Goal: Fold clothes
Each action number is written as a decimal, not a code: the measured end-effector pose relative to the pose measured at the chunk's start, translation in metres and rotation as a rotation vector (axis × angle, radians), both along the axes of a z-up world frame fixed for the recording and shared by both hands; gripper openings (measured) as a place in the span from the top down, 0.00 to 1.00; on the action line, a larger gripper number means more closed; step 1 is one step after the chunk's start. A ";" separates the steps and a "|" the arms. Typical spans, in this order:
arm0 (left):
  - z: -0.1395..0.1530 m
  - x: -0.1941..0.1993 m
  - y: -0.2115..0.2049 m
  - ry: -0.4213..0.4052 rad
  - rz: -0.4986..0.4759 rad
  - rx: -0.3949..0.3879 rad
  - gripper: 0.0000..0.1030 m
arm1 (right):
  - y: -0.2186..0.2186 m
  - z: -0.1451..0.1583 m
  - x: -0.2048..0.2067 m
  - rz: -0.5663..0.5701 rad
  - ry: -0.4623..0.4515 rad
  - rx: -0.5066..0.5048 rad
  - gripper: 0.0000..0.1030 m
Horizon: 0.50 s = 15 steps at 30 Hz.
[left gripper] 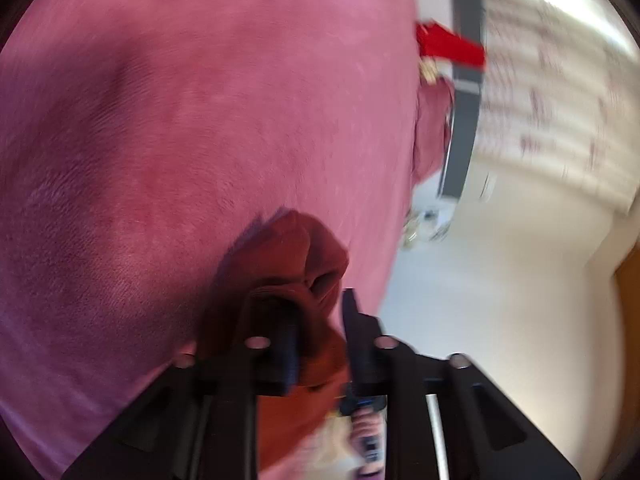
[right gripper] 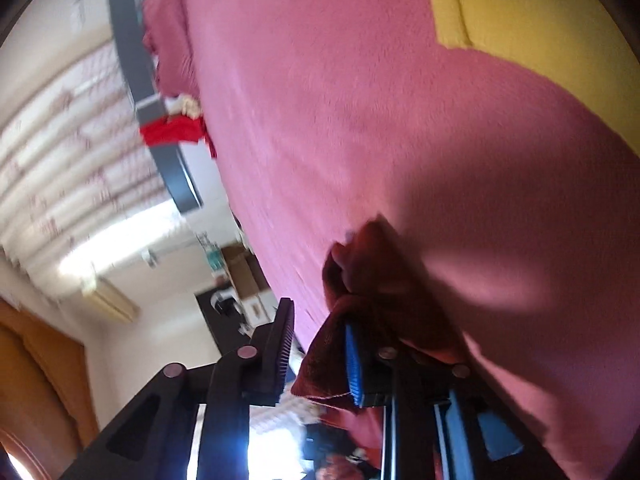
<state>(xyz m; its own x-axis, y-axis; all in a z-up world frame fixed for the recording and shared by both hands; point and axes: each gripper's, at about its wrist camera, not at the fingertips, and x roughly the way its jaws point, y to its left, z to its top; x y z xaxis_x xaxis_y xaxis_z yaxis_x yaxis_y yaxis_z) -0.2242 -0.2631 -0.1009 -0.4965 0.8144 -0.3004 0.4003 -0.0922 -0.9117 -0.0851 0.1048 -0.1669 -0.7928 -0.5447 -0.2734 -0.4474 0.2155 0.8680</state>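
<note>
A rust-red cloth [left gripper: 288, 248] lies bunched on the pink bedspread [left gripper: 180, 120]. In the left wrist view it sits between the fingers of my left gripper [left gripper: 314, 300] and drapes over the left finger. The jaws stand apart and do not pinch it. In the right wrist view the same cloth [right gripper: 372, 264] hangs over the blue-padded right finger [right gripper: 354, 364] of my right gripper [right gripper: 316, 316]. A clear gap shows between that cloth and the other finger [right gripper: 280, 344]. Both views are blurred and tilted.
The pink bedspread [right gripper: 320, 80] fills most of both views, with a yellow cover [right gripper: 540, 32] at the far corner. A grey bed frame [left gripper: 464, 120] and a bright red item [left gripper: 448, 46] lie at the bed's edge. Pale floor [left gripper: 500, 280] and a wooden door [right gripper: 40, 380] lie beyond.
</note>
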 end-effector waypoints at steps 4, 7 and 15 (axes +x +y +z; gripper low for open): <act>0.003 -0.006 0.002 -0.007 0.057 0.101 0.36 | 0.000 0.007 -0.015 -0.062 0.033 -0.018 0.68; 0.011 -0.008 0.005 -0.002 0.055 0.130 0.26 | -0.003 0.006 -0.014 -0.085 0.030 -0.069 0.67; 0.017 -0.011 -0.002 0.052 0.210 0.200 0.21 | 0.018 0.016 0.001 -0.050 0.049 0.020 0.65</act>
<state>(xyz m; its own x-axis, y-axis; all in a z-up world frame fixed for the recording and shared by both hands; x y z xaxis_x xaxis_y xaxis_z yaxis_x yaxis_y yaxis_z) -0.2351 -0.2652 -0.0841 -0.6707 0.7328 -0.1143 0.3442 0.1710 -0.9232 -0.0836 0.1231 -0.1507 -0.8315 -0.4992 -0.2436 -0.3931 0.2190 0.8930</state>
